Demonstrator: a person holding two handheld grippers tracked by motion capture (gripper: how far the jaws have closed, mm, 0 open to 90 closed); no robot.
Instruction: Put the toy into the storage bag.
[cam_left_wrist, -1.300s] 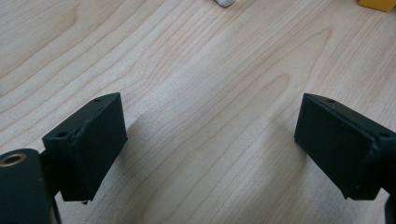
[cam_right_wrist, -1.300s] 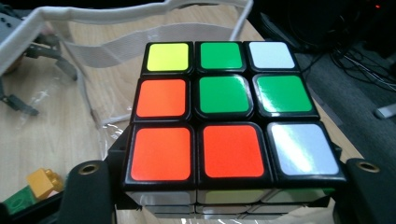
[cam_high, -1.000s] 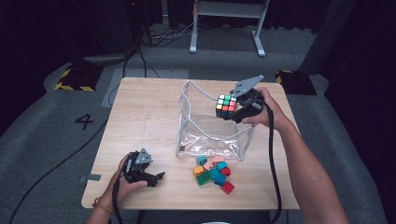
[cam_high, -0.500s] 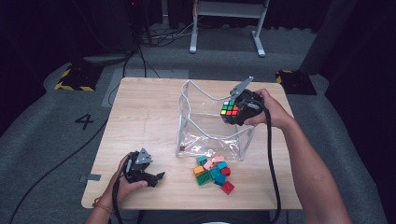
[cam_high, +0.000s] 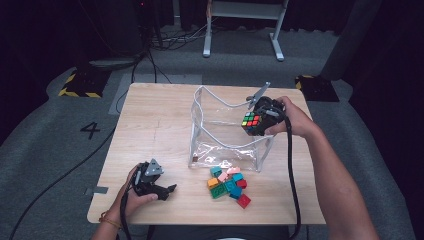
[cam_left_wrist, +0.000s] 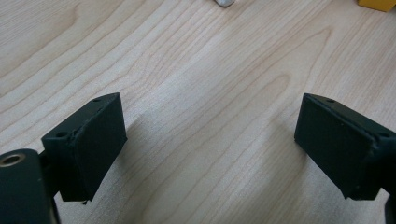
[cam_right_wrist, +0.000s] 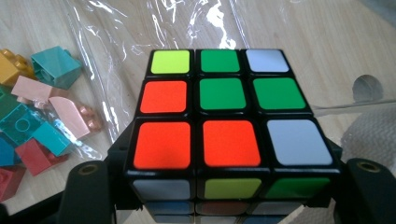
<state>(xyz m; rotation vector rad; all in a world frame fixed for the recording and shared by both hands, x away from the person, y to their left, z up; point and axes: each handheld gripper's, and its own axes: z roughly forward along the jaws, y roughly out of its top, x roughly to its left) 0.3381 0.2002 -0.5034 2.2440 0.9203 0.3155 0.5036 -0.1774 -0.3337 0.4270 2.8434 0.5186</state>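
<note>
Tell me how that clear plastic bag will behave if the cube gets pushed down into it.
The clear plastic bag looks thin and creased, so its walls will probably flex or fold if nudged. It stands open, apparently stiffened by a white rim, so the mouth may hold. Being empty, it likely slides on the table easily. The right gripper grips the cube squarely; it seems rigid.

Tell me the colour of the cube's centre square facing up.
Green, clearest in the right gripper view: puzzle cube.

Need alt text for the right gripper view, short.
A scrambled puzzle cube sits between the right tongs, its top face showing red, green, white and yellow-green stickers. Behind it is a clear plastic bag on a wooden table, with toy bricks piled at left.
</note>
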